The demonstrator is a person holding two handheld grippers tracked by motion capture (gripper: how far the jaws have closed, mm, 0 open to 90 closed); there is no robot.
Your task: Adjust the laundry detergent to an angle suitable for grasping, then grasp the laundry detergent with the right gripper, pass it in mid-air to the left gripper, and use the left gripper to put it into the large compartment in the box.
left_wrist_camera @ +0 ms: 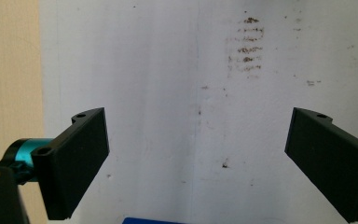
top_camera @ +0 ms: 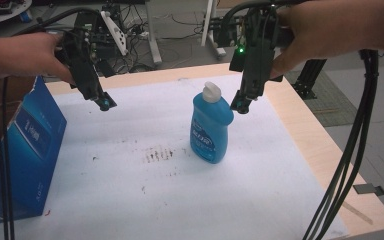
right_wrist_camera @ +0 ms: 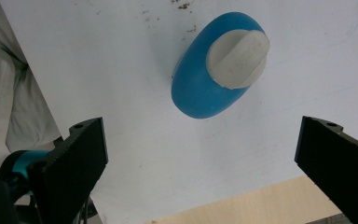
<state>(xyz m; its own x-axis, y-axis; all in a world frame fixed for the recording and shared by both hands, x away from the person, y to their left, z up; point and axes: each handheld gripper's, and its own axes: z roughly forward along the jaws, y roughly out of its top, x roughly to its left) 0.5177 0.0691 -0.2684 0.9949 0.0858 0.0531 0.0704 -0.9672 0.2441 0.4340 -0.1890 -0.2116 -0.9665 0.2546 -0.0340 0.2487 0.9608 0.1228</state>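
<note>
Dish-soap bottle (top_camera: 210, 125), blue with a white cap (top_camera: 211, 92), stands upright near the middle of my counter (top_camera: 320, 145), on the white sheet (top_camera: 130, 200) that covers most of it. My right hand-held gripper (top_camera: 241, 106) hangs just beside the bottle's shoulder, above and to its right, jaws spread wide with nothing between them; in the right gripper view I look almost straight down on the cap (right_wrist_camera: 237, 58), which lies ahead of the jaws and not between them. My left hand-held gripper (top_camera: 105, 103) hovers well apart from the bottle, over the far left of the sheet, jaws also wide open and empty. Below it the left gripper view has only bare sheet with a patch of brown smudges (left_wrist_camera: 248, 46). A blue carton (top_camera: 27, 150) stands tilted at the counter's left edge, near my left forearm. Black cables (top_camera: 350, 150) trail down on the right, clear of the bottle.
</note>
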